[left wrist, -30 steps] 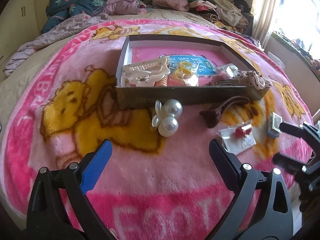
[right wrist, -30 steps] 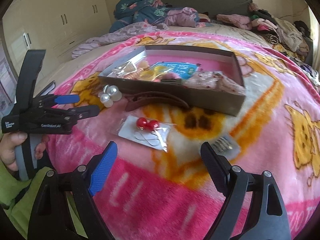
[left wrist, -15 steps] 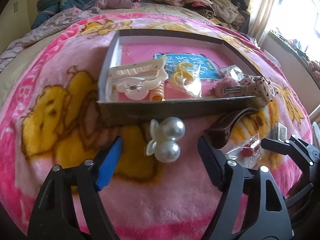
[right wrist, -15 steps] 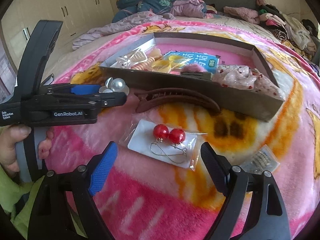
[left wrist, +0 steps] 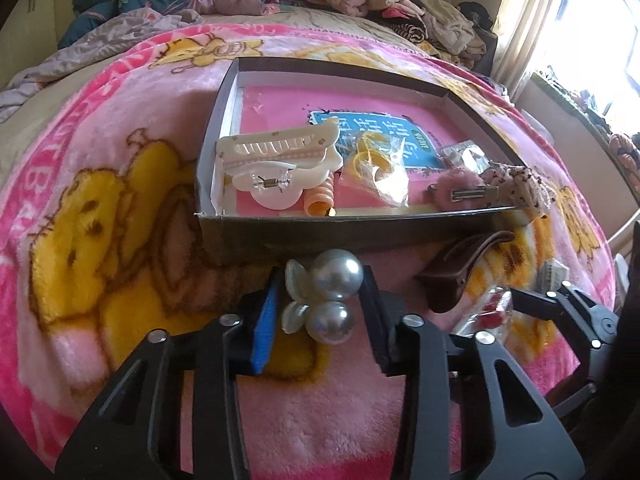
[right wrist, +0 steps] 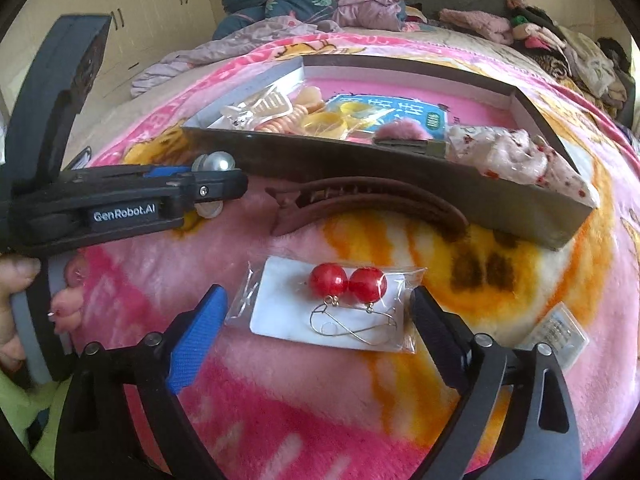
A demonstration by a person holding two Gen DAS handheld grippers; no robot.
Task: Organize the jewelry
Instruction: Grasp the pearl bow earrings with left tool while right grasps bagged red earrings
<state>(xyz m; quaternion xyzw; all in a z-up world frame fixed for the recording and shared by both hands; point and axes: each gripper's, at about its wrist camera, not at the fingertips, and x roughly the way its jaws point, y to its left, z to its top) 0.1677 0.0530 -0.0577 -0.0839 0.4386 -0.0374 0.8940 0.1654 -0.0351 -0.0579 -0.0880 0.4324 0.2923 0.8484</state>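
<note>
A pearl hair clip (left wrist: 326,296) with two big pearls lies on the pink blanket just before the box (left wrist: 348,228). My left gripper (left wrist: 320,304) has closed around it, one finger at each side, touching it. It also shows in the right wrist view (right wrist: 212,184), with a pearl (right wrist: 218,161) above the fingers. My right gripper (right wrist: 316,320) is open and straddles a packet of red ball earrings (right wrist: 340,304) on a white card. A brown claw clip (right wrist: 368,204) lies along the box front.
The box (right wrist: 400,168) holds a cream claw clip (left wrist: 280,164), an orange coil tie (left wrist: 320,200), yellow bands in a bag (left wrist: 376,172), a pink fluffy clip (left wrist: 456,188) and a floral scrunchie (right wrist: 520,156). A small clear packet (right wrist: 558,332) lies at right. Clothes are piled at the back.
My left gripper moved forward and closed from wide open onto the pearl clip. My right gripper moved closer, down around the red earring packet, still open.
</note>
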